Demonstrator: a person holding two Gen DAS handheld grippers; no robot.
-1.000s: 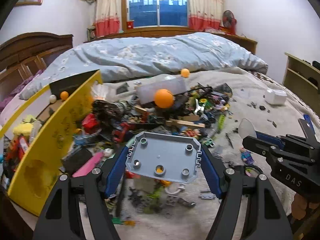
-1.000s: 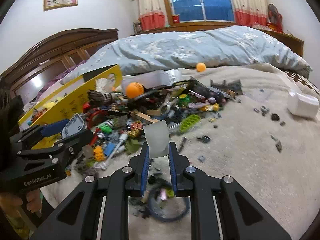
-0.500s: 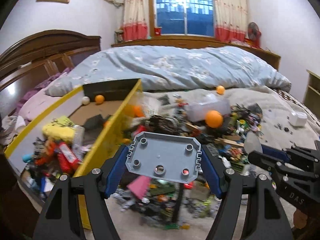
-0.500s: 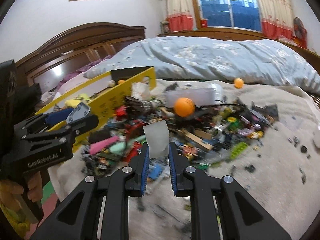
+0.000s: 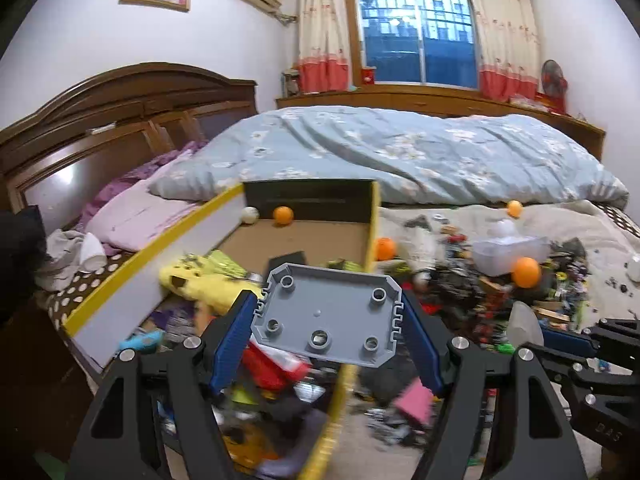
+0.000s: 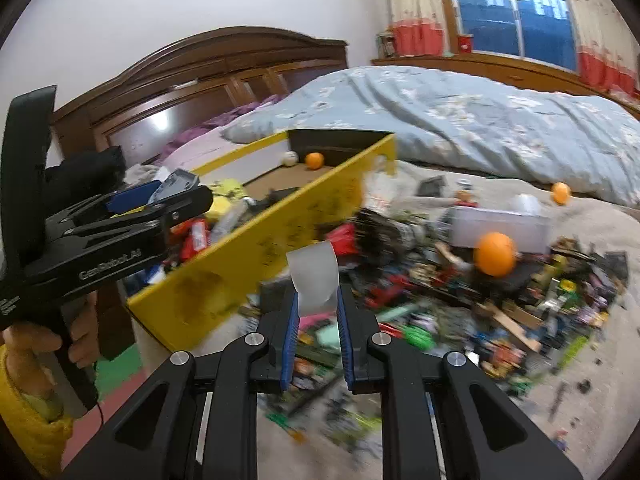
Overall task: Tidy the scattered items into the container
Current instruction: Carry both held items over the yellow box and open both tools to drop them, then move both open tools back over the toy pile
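On the bed (image 5: 580,232), my left gripper (image 5: 326,320) has carried its clamped grey plate (image 5: 326,314) over the yellow box (image 5: 372,216). My right gripper (image 6: 318,312), pinching a pale scrap (image 6: 314,276), has swung closer; both drops seem next.

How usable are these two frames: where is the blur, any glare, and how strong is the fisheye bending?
Left wrist view: the grey plate in the left tongs is sharp, the toys below it smear; the window is bright blue, not blown out.
Right wrist view: the toy pile streaks near the bottom edge, the headboard carries a glare spot, and the room's lines bow toward the dark corners.

Grey studded plate (image 5: 326,314) above yellow-walled box (image 5: 370,224).
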